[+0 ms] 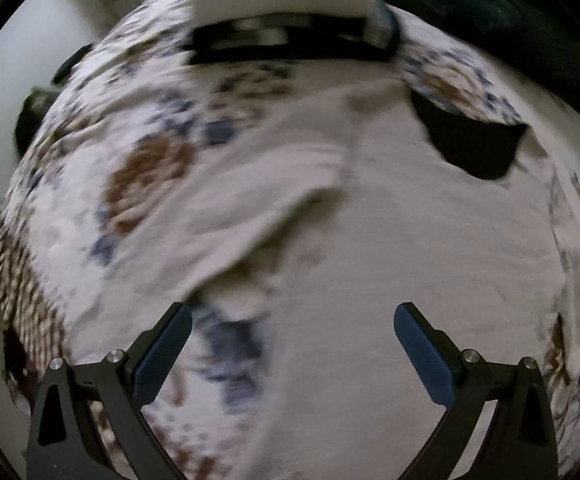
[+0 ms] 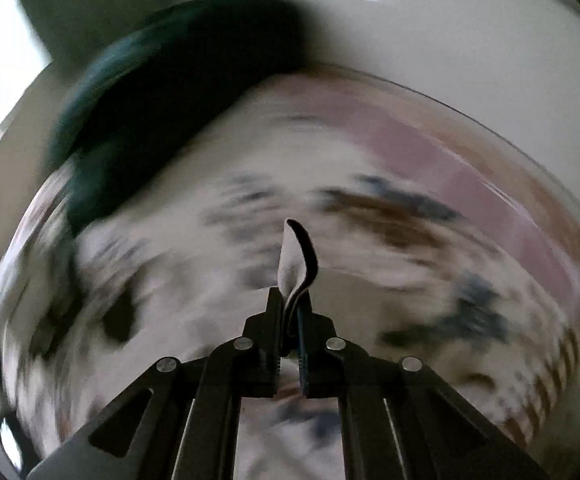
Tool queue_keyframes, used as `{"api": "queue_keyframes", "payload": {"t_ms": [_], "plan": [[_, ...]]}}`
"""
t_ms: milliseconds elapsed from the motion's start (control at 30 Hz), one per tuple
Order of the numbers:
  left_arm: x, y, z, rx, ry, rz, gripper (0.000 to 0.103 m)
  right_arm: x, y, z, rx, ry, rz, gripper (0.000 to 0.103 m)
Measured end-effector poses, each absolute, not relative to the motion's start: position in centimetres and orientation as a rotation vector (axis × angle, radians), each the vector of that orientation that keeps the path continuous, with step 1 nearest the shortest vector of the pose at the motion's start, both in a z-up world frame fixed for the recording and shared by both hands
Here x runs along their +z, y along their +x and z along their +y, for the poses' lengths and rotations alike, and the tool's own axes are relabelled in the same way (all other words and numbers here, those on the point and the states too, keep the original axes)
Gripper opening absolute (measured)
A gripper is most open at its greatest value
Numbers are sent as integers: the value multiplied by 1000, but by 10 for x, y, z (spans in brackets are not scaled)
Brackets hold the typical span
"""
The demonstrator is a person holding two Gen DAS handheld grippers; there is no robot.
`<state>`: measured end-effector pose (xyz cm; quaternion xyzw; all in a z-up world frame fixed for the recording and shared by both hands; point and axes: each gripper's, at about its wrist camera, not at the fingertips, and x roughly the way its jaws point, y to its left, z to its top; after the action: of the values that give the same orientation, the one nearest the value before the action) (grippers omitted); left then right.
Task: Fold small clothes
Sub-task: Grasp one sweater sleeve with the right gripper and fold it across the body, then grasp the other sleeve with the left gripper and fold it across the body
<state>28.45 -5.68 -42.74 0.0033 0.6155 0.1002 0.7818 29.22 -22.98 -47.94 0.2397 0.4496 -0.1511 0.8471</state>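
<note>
A pale grey-white garment [image 1: 390,240] with a black collar patch [image 1: 478,144] lies spread on a floral bedspread [image 1: 137,168] in the left wrist view, one flap folded over at its left. My left gripper [image 1: 292,330] is open just above the garment's near edge and holds nothing. My right gripper [image 2: 292,300] is shut on a fold of the garment's edge [image 2: 296,264], white with a dark trim, which sticks up between the fingers. The right wrist view is heavily blurred by motion.
A folded stack of white and black clothes [image 1: 290,12] sits at the bed's far edge. A dark green mass [image 2: 161,96] lies at the bed's far left in the right wrist view. A pink strip [image 2: 470,148] runs along the bed's far edge.
</note>
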Motion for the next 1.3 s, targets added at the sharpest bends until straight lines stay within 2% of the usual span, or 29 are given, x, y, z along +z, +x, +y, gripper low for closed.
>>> {"api": "queue_keyframes", "payload": {"t_ms": [133, 300, 467, 700, 767, 800, 833, 900, 1000, 1167, 1200, 1267, 1300], "plan": [[-413, 259, 1, 325, -59, 1325, 103, -473, 311, -108, -7, 277, 1015, 6], [-411, 223, 62, 452, -114, 1320, 103, -529, 280, 32, 286, -37, 1150, 6], [-427, 202, 105, 532, -148, 1354, 103, -581, 228, 105, 389, -245, 1243, 6], [-451, 186, 141, 582, -197, 1396, 103, -639, 194, 131, 453, -411, 1418, 8], [-454, 180, 150, 588, -236, 1407, 103, -642, 191, 124, 518, -315, 1510, 23], [-456, 176, 156, 588, -266, 1412, 103, -638, 190, 116, 532, -241, 1539, 46], [-460, 172, 162, 588, -303, 1424, 103, -634, 190, 106, 525, -188, 1548, 61], [-473, 165, 175, 582, -430, 1459, 103, -624, 190, 77, 445, -78, 1548, 66], [-497, 149, 200, 590, -724, 1482, 103, -618, 191, 30, 284, 42, 1542, 66], [-536, 130, 235, 632, -1207, 1332, 102, -621, 206, -28, 68, 177, 1545, 67], [-541, 131, 239, 651, -1232, 1307, 99, -623, 207, -39, 38, 194, 1546, 67], [-547, 135, 248, 726, -1236, 1258, 79, -626, 211, -58, -14, 236, 1546, 67], [-547, 135, 251, 762, -1232, 1246, 55, -626, 211, -66, -36, 249, 1543, 67]]}}
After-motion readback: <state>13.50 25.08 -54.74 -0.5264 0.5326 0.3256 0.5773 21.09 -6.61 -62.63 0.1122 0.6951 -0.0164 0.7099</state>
